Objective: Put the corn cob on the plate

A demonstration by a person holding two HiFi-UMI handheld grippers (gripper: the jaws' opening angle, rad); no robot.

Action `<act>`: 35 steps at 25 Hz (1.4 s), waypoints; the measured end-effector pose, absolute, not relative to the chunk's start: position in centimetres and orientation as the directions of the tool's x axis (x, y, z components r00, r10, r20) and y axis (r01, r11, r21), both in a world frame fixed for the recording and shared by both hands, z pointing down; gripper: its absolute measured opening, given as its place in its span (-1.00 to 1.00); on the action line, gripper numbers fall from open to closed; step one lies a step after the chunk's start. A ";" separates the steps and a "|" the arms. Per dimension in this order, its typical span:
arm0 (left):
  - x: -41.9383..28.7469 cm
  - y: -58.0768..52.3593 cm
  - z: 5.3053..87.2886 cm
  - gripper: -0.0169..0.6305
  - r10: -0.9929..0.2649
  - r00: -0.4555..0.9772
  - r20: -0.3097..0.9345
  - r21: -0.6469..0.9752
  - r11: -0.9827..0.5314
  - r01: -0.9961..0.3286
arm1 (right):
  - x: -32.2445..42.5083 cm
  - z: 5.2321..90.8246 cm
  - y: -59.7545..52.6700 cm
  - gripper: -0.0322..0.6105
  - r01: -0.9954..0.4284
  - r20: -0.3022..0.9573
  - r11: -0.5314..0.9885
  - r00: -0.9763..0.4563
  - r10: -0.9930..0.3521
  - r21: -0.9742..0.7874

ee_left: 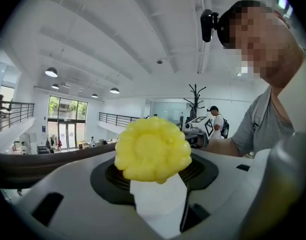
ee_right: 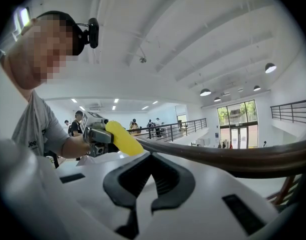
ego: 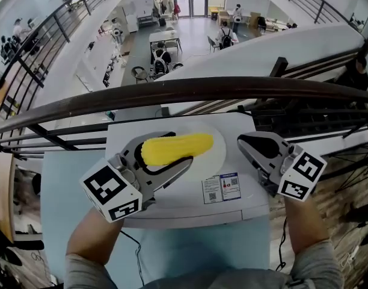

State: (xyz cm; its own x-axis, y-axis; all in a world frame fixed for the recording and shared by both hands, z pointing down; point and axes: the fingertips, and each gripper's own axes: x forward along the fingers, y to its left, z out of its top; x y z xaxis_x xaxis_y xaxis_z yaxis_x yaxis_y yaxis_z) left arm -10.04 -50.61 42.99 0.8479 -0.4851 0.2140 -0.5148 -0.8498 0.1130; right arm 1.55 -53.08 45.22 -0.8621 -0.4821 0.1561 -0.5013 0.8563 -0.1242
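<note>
My left gripper is shut on a yellow corn cob, which lies crosswise between the jaws. The cob hangs over a white round plate on the white tabletop. In the left gripper view the cob's end faces the camera, pressed between the two black pads. My right gripper is to the right of the plate, shut with nothing in it. The right gripper view shows its black pads meeting, with the cob and left gripper beyond.
A dark handrail runs across just behind the table, with an open atrium and people far below. A printed label lies on the tabletop near the plate. A pale blue surface lies under the white top.
</note>
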 end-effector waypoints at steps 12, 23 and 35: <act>-7.8 -51.5 44.2 -0.13 -0.443 0.852 0.278 0.083 -0.873 -0.481 | 1.8 45.3 -54.3 -0.85 -0.498 0.185 0.859 -0.861 -0.474 -0.116; -7.2 -51.7 45.5 -0.13 -0.421 0.849 0.319 0.092 -0.878 -0.470 | 1.4 45.1 -53.8 -0.85 -0.476 0.187 0.872 -0.872 -0.452 -0.113; -7.4 -51.5 48.0 -0.13 -0.399 0.791 0.464 0.012 -0.890 -0.456 | 1.1 45.0 -53.5 -0.85 -0.467 0.186 0.877 -0.877 -0.443 -0.113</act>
State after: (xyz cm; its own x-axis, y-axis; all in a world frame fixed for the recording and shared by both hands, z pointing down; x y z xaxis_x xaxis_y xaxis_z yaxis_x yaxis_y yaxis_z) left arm -7.41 -51.54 48.03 0.7906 -0.3992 0.4643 -0.4563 -0.8898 0.0120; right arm 1.13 -53.51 45.00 -0.8772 -0.4425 0.1862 -0.4665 0.8773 -0.1129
